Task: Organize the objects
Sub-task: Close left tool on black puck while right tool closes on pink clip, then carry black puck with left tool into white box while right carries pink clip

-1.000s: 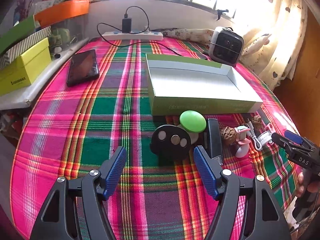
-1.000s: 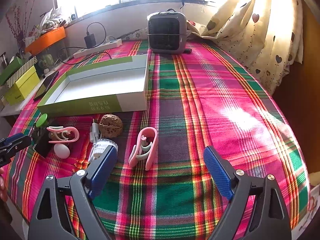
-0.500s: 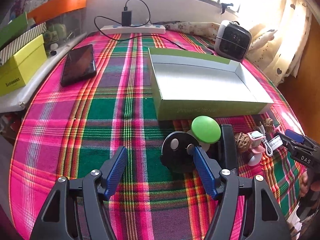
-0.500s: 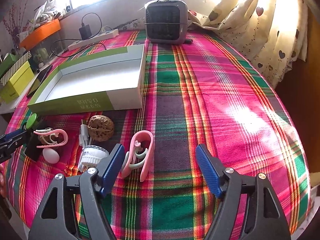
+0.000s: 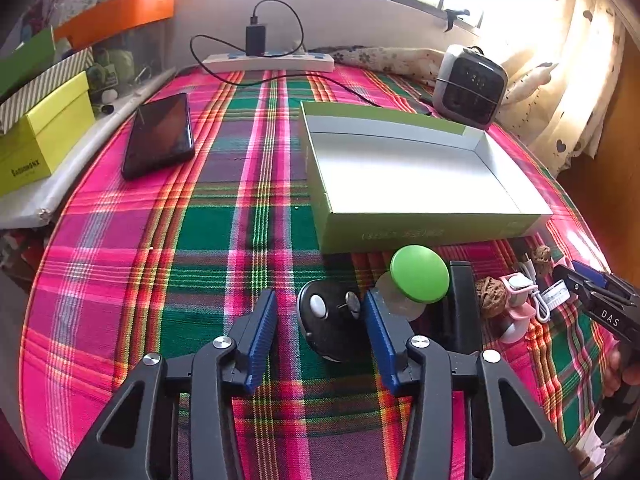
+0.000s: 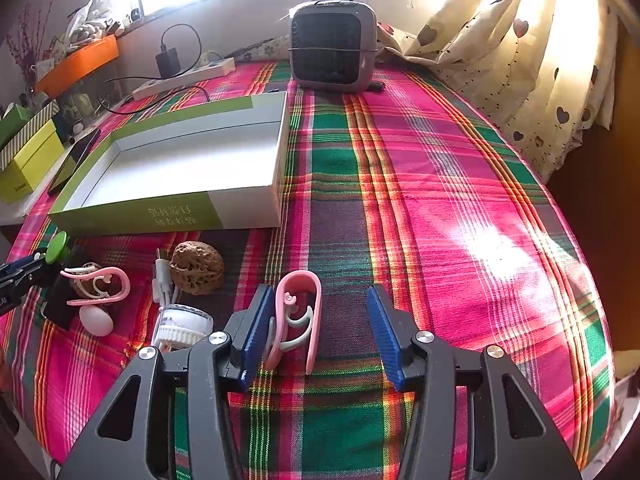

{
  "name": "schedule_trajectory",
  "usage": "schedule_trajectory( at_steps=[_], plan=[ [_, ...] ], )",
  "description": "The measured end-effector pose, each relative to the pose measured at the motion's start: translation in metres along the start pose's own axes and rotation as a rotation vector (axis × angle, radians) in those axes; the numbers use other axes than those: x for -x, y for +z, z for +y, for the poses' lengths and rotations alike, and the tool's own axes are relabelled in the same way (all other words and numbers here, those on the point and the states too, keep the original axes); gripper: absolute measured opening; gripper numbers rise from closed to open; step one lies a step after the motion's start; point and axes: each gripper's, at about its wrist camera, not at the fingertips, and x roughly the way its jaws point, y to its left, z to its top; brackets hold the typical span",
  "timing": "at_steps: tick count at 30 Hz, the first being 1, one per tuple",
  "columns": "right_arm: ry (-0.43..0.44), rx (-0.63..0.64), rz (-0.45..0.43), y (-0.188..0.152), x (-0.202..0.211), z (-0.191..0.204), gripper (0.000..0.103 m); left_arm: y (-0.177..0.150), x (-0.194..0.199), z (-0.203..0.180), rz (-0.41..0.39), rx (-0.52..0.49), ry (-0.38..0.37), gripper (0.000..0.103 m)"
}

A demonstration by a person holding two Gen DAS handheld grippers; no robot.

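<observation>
My left gripper [image 5: 320, 320] is open, its jaws on either side of a black round remote [image 5: 330, 318] lying on the plaid cloth, touching or nearly touching the right finger. A green-topped knob [image 5: 419, 274] and a black bar [image 5: 462, 304] lie just right of it. My right gripper [image 6: 318, 324] is open around a pink clip [image 6: 298, 318], which lies against the left finger. A walnut [image 6: 196, 266], a white cable and plug [image 6: 180, 324], a second pink clip [image 6: 100, 286] and a white egg shape [image 6: 96, 320] lie to the left. The open green-and-white box [image 5: 408, 172] is empty.
A black phone [image 5: 158, 134], a power strip [image 5: 268, 62] with charger and a small grey heater [image 6: 334, 46] stand at the back. Yellow and striped boxes [image 5: 40, 136] sit on a ledge to the left. A curtain [image 6: 520, 64] hangs at right by the table edge.
Both grippers have moved forward and lower. The left jaws now bracket the black remote; the right jaws now bracket the pink clip. Both have narrowed somewhat.
</observation>
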Motion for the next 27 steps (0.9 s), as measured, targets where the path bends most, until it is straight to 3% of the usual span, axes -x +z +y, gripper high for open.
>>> schedule_trajectory(
  at_steps=[4, 7, 17, 27],
  plan=[
    [0.000, -0.003, -0.005, 0.000, 0.001, -0.001, 0.033, 0.000, 0.000, 0.001, 0.000, 0.002, 0.008, 0.030],
    [0.003, -0.001, -0.006, 0.001, 0.001, 0.000, 0.026, 0.001, 0.000, 0.003, 0.000, 0.012, 0.010, 0.027],
    [0.021, 0.001, -0.006, 0.001, 0.003, 0.000, 0.025, 0.001, 0.002, 0.004, 0.002, 0.017, 0.010, 0.025],
    [0.059, 0.017, -0.069, 0.020, 0.023, 0.006, 0.024, 0.014, 0.018, 0.004, -0.038, -0.003, 0.005, 0.025]
  ],
)
